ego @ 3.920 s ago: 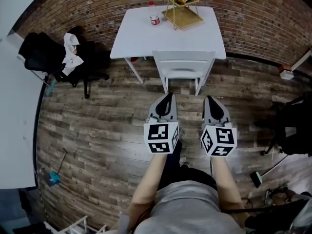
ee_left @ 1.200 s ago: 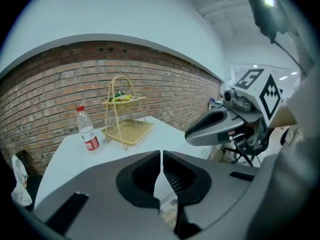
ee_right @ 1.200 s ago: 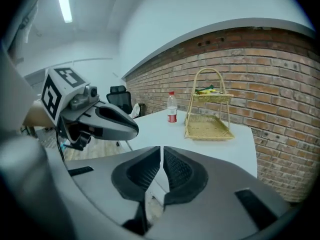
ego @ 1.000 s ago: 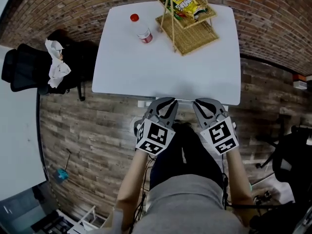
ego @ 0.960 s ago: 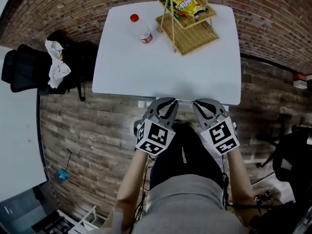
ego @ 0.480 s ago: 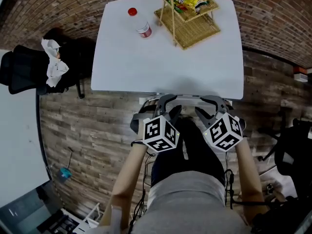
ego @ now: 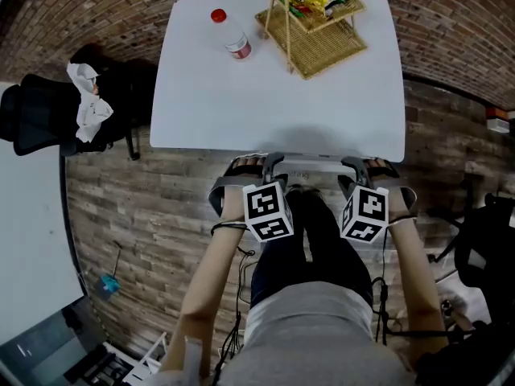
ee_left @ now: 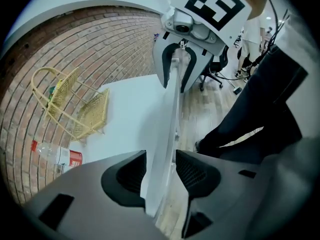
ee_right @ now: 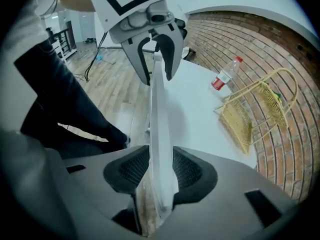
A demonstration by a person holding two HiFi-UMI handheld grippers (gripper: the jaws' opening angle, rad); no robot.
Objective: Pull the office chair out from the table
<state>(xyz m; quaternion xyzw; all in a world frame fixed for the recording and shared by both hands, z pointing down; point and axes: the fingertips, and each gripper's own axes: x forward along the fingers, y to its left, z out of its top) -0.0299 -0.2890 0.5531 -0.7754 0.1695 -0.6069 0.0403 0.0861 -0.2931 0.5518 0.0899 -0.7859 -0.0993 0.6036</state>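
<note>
A white chair is tucked under the white table [ego: 241, 95]. Only its top rail [ego: 310, 167] shows, at the table's near edge. My left gripper [ego: 251, 171] points steeply down and straddles the rail's left part. Its jaws are opening, with the rail [ee_left: 170, 114] between them and a gap at the pads. My right gripper [ego: 376, 171] straddles the right part. Its jaws are also opening, with the rail [ee_right: 157, 114] close between the pads. Each gripper view shows the other gripper further along the rail.
On the table stand a plastic bottle with a red cap [ego: 229, 34] and a wicker basket rack holding snack packs [ego: 314, 22]. A black office chair with a white cloth on it [ego: 48, 111] stands at the left. Another black chair [ego: 491, 240] is at the right. The floor is wood planks.
Both grippers were shut and higher up at the table's edge. They have come down, rolled, and opened over the chair's top rail.
</note>
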